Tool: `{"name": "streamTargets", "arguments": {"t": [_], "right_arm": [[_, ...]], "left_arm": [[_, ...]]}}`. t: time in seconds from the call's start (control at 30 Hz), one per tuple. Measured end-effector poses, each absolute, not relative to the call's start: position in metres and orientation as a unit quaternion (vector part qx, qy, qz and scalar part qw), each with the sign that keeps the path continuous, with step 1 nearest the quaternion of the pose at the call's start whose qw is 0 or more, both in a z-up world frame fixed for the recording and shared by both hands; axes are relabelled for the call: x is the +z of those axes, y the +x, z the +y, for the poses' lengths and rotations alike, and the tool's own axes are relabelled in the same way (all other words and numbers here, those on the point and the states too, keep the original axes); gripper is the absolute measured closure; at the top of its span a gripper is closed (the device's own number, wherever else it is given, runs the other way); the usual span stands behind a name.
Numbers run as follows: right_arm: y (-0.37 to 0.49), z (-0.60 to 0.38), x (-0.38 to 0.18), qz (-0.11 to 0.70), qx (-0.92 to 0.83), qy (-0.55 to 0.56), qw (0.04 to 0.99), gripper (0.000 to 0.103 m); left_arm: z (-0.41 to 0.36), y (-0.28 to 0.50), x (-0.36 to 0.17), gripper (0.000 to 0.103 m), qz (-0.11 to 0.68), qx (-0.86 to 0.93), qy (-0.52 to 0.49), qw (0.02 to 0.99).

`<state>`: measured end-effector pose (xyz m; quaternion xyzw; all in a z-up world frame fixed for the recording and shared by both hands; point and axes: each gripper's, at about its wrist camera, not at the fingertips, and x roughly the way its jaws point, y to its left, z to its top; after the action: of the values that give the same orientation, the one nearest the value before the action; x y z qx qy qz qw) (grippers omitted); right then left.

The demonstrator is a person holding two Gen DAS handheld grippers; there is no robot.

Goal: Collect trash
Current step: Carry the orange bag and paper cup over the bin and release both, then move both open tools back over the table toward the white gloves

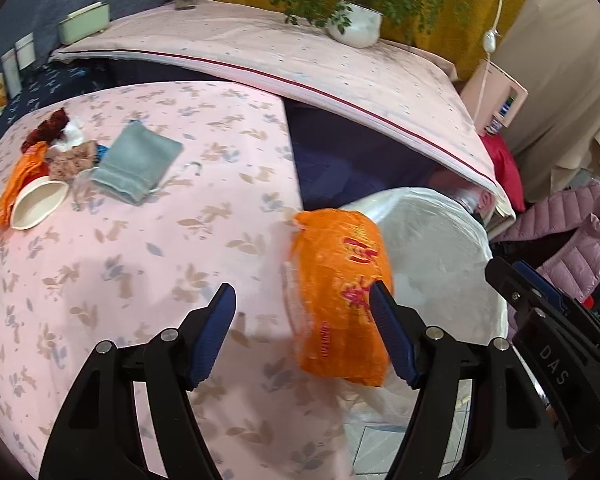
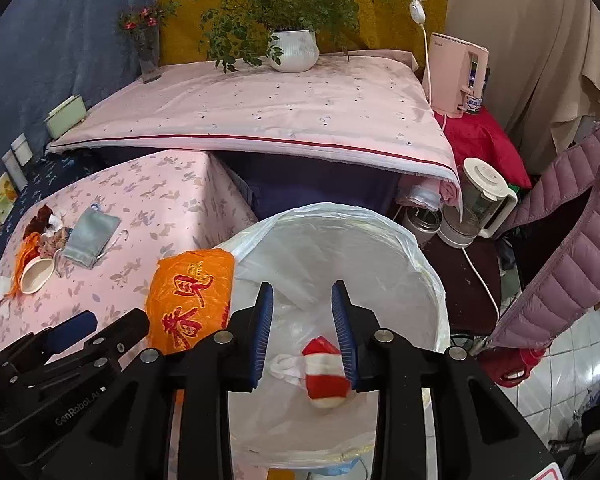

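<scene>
Both tongs stand released, jaws spread with nothing clamped between them. Left gripper (image 1: 302, 308) hangs over the edge of the floral-clothed table (image 1: 148, 264), and its right finger lies against the orange bag's side in the left wrist view; contact cannot be confirmed. Right gripper (image 2: 302, 300) hangs above the open mouth of the bin.

Orange plastic bag (image 1: 342, 296) (printed with red characters, blurred in the left wrist view) is at the table edge, just beside the bin rim. Whether it rests on the cloth or is in the air cannot be determined.

White-lined trash bin (image 2: 416, 264) stands beside the table, below the right gripper. A red-and-white wrapper (image 2: 326, 372) and a crumpled white scrap (image 2: 286, 364) lie inside the liner.

Remaining items are grouped at the far left of the table:
- a white bowl (image 1: 38, 204), tilted on its side
- an orange scrap (image 1: 18, 176) touching the bowl
- dark red material (image 1: 46, 128) and mixed brownish litter (image 1: 72, 160) behind the bowl
- a grey cloth pouch (image 1: 136, 162) just beside that litter

A second, higher table with a pale pink cover (image 2: 260, 108) stands behind, carrying a potted plant (image 2: 294, 50).
</scene>
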<state>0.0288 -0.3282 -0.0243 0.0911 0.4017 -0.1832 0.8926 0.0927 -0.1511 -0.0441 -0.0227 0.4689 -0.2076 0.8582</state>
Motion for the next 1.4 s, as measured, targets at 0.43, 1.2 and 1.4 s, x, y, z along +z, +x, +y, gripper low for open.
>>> {"name": "streamTargets", "arguments": {"t": [0.43, 1.2, 1.4], "right_arm": [[0.045, -0.278, -0.034, 0.411, -0.116, 0.088, 0.900, 0.063], [0.037, -0.303, -0.063, 0.435, -0.198, 0.080, 0.875, 0.063], [0.041, -0.279, -0.048, 0.423, -0.172, 0.074, 0.887, 0.063]], "left_arm": [[-0.092, 0.098, -0.041, 0.036, 0.452, -0.108, 0.005, 0.885], [-0.041, 0.097, -0.058, 0.030, 0.457, -0.068, 0.018, 0.887], [-0.031, 0.095, -0.056, 0.029, 0.456, -0.066, 0.013, 0.888]]}}
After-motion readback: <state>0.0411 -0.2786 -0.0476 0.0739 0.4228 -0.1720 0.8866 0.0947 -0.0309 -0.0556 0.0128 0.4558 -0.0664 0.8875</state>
